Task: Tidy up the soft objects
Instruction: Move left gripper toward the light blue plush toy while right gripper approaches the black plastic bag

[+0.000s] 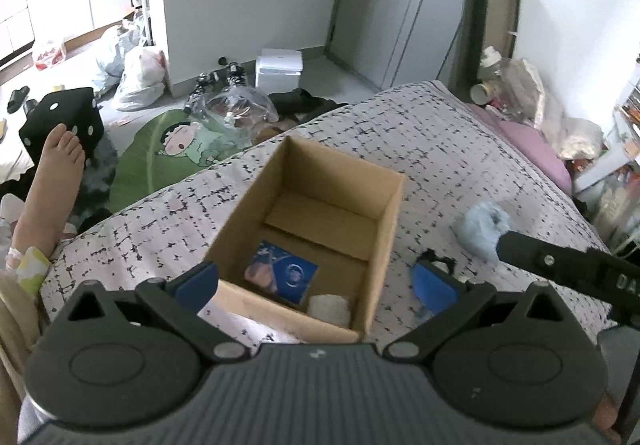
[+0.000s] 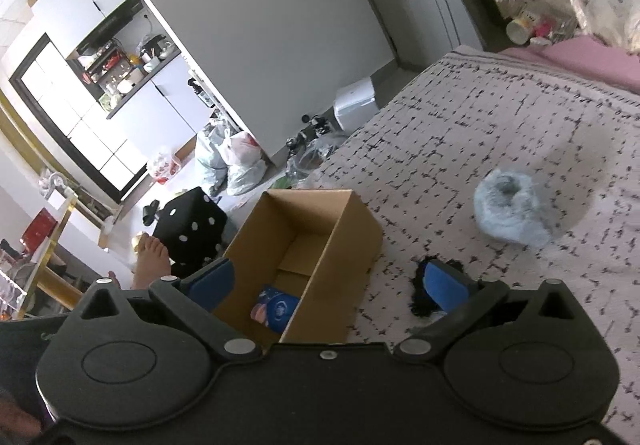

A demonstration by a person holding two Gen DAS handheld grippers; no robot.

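- The pale blue fluffy item [image 2: 510, 211] lay on the bed [image 2: 500, 117], ahead and right of the right hand-held gripper [image 2: 328, 285], the nearer one, whose fingers were spread and empty.
- It looked roundish, its long axis unclear, possibly running left-right.
- The left hand-held gripper [image 1: 316, 283], also spread, hovered over the cardboard box [image 1: 380, 241].

We are in a lived-in home bedroom, judging by the bed's patterned quilt [image 1: 420, 133], pink pillow [image 1: 532, 145], bags on the floor [image 1: 140, 79], and what seems a kitchen shelf [image 2: 120, 77] beyond.
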